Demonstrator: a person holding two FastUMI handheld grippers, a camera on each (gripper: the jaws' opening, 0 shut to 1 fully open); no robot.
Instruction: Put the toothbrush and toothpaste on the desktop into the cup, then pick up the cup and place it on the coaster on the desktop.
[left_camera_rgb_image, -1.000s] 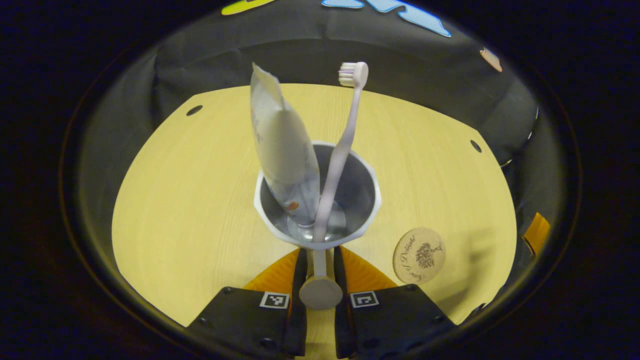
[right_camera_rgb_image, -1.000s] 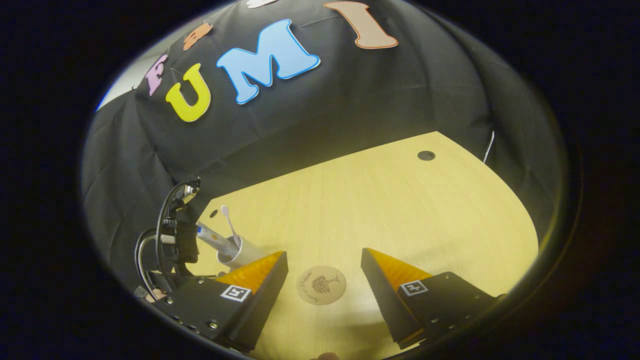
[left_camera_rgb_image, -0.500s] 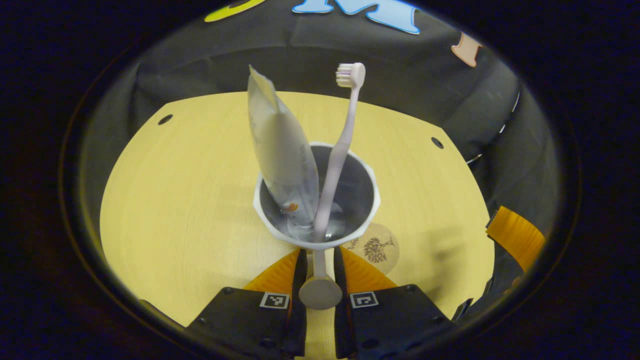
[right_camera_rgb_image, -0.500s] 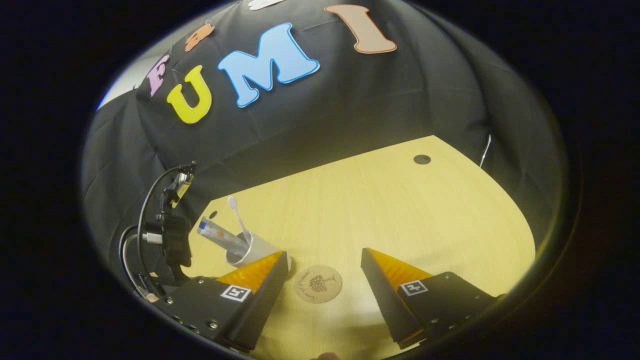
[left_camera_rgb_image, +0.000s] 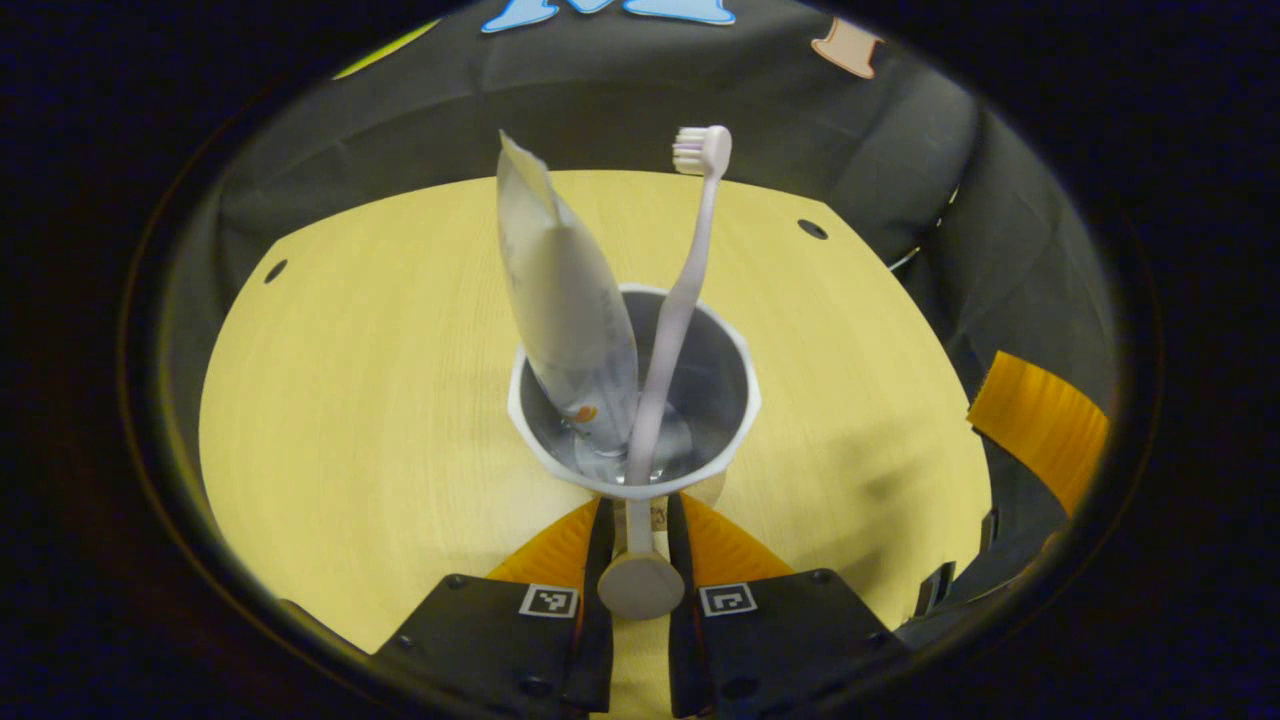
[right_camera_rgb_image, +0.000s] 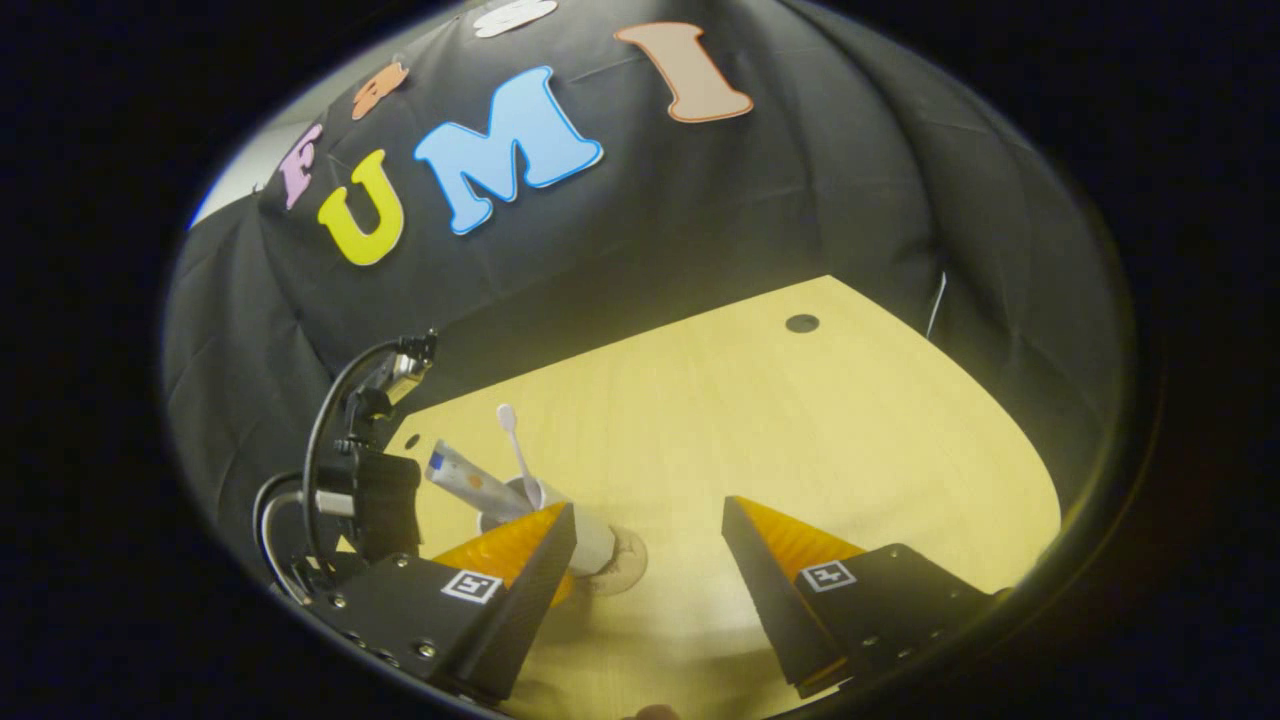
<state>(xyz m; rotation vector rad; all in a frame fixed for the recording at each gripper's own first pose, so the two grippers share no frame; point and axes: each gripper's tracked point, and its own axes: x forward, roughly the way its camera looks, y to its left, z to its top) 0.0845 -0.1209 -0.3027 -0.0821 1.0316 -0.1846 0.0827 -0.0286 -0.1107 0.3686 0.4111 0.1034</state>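
1. Left gripper view, nearest: left gripper (left_camera_rgb_image: 640, 520) fingers pressed together on the cup's handle (left_camera_rgb_image: 640, 570). Handle is a thin stem ending in a round disc, sitting in the narrow gap between the two fingers; both fingers press it.
2. Just beyond: white cup (left_camera_rgb_image: 735, 425) with faceted rim and grey inside, upright, near the middle of the tabletop (left_camera_rgb_image: 380, 400).
3. Toothpaste tube (left_camera_rgb_image: 560, 300) stands in the cup's left half, crimped end up, leaning left. Print on it is too blurred to make out.
4. Toothbrush (left_camera_rgb_image: 685, 300) stands in the cup, foot at the near rim, bristle head up and tilted right. It touches the tube low down.
5. Coaster (left_camera_rgb_image: 660, 516): a tiny sliver peeks out under the cup's near rim, the rest is hidden by the cup. Cannot tell whether the cup touches it or hangs above.
6. Far right, cut off by the view's edge: one finger (left_camera_rgb_image: 1040, 425) of the other gripper.
7. Right gripper view, nearest: right gripper (right_camera_rgb_image: 648, 540) fingers spread wide apart, nothing between them, above the tabletop's near edge.
8. Behind its left finger: cup, partly hidden, with the coaster's edge (right_camera_rgb_image: 630, 560) poking out to its right.
9. Farther left: dark body of the left gripper with looping cables (right_camera_rgb_image: 330, 430), partly cut off.
10. Far corner: round hole (right_camera_rgb_image: 801, 323) in the tabletop.
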